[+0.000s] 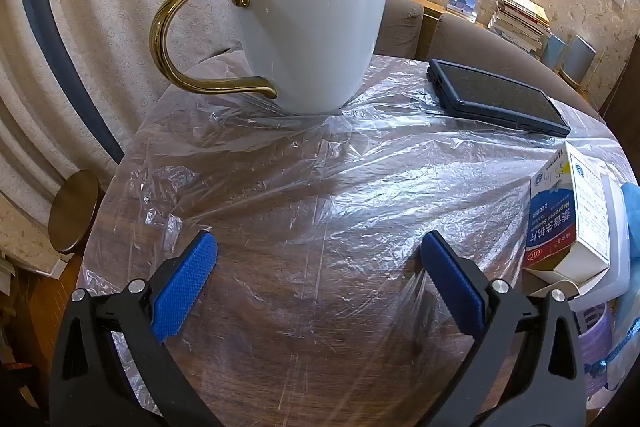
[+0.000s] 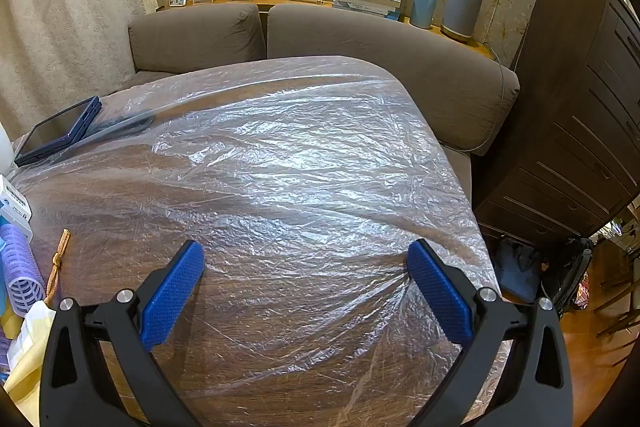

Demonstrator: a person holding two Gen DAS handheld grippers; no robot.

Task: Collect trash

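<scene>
- Left gripper (image 1: 316, 247): jaws standing wide apart, blue pads (image 1: 186, 287) clear of everything; nothing is sitting between them except the film-covered tabletop below. It is tilting down toward the surface, hovering, not gripping.
- Right gripper (image 2: 306, 257): same condition, jaws spread to full width and carrying nothing. The right pad is sitting close to a puckered fold of the plastic sheet (image 2: 304, 155), but whether it is touching I cannot tell.
- Near clutter, right edge of the left view: a medicine box (image 1: 568, 219) is lying tilted on a white object, apart from either gripper.
- Near clutter, left edge of the right view: a purple hair roller (image 2: 20, 267), a tan knotted cord (image 2: 58, 259) and some yellow paper (image 2: 28, 347) are resting on the wooden table (image 2: 112, 195). Judging these, and perhaps the box, to be the likely trash, though which items count is not certain from the frames.
- Mid-distance: the thin clear sheet is covering most of the tabletop, wrinkled. It could itself be meant for gathering; I cannot tell.
- Farther: a white mug with gold handle (image 1: 312, 27) is standing upright on the sheet; a dark tablet in a blue case (image 1: 500, 95) is lying flat beside it. Neither looks like trash.
- No bin or bag for collection is showing in either view.
- Progress judgement: nothing is being held and loose items are lying uncollected, so collection appears not yet started or barely begun; all picking appears to be still ahead.
</scene>
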